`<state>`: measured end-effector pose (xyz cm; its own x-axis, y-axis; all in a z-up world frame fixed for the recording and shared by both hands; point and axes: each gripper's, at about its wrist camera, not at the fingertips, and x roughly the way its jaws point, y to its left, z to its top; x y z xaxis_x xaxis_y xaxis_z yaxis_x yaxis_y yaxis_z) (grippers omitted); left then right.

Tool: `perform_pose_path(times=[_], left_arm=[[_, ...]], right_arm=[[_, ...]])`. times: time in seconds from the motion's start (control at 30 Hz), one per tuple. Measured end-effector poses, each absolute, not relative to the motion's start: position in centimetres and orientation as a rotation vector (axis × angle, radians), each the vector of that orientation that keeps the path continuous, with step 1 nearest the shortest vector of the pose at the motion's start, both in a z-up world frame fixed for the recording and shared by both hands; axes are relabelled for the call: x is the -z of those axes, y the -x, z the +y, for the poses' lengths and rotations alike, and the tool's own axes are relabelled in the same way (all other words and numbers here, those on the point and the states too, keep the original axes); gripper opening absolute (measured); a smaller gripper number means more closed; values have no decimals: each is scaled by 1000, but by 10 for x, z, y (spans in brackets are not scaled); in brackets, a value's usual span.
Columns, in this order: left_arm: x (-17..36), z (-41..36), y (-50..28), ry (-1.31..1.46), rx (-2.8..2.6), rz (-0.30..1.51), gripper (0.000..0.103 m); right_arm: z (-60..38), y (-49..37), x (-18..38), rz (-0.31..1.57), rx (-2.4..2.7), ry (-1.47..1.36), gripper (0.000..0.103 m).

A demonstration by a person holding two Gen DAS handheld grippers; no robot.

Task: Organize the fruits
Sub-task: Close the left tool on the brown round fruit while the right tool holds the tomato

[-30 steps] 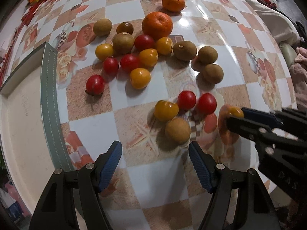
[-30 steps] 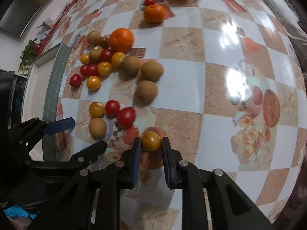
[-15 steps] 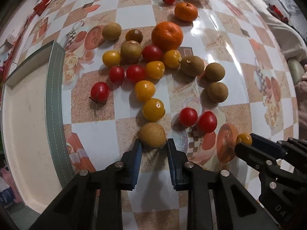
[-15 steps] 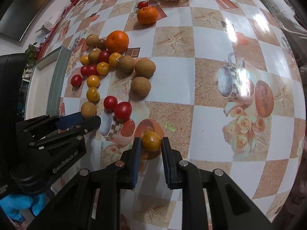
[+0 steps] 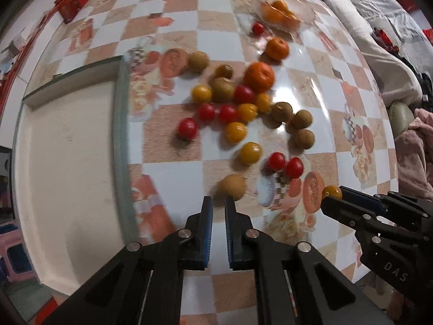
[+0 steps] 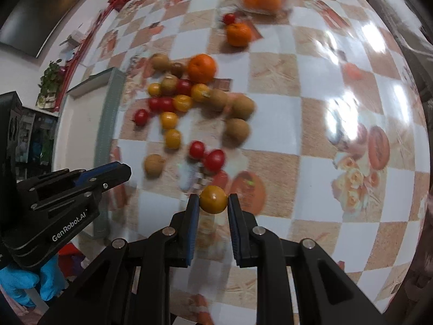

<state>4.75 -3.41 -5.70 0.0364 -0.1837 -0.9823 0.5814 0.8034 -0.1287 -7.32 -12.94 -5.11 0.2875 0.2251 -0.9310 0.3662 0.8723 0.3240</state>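
Red and yellow tomatoes, brown kiwis and oranges lie scattered on the checkered table (image 5: 173, 173). My right gripper (image 6: 213, 203) is shut on a yellow tomato (image 6: 213, 199) and holds it above the table; it also shows in the left wrist view (image 5: 331, 191). My left gripper (image 5: 219, 203) is shut and empty, its tips just short of a brown kiwi (image 5: 232, 187), which lies on the table. In the right wrist view the left gripper (image 6: 119, 170) is left of that kiwi (image 6: 153, 164).
A white tray with a grey-green rim (image 5: 120, 124) lies at the left. A glass bowl of oranges (image 5: 281, 13) stands at the far side, with a loose orange (image 5: 276, 49) and a red tomato (image 5: 258, 28) near it. Bedding lies beyond the table's right edge.
My left gripper has closed further and pulled back from the brown kiwi, which stays on the table. My right gripper has risen with the yellow tomato still held.
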Motion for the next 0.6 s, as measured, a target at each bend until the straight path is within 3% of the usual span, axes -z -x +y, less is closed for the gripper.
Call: perform_pose_path(times=[0.27, 0.3, 0.33, 0.37, 0.6], left_arm=[[63, -14, -48, -327, 634, 1425, 16], [62, -16, -47, -332, 655, 1433, 38], [64, -21, -43, -351, 671, 1424, 74], [63, -23, -41, -364, 670, 1397, 82], [84, -42, -32, -457, 672, 1386, 83]], right_arm=[[-111, 57, 47, 1322, 74, -543, 23], [-111, 57, 48, 1328, 78, -546, 23], [-113, 59, 49, 1335, 84, -552, 23], [-115, 60, 50, 1339, 90, -556, 23], [-138, 79, 60, 1352, 145, -588, 23]])
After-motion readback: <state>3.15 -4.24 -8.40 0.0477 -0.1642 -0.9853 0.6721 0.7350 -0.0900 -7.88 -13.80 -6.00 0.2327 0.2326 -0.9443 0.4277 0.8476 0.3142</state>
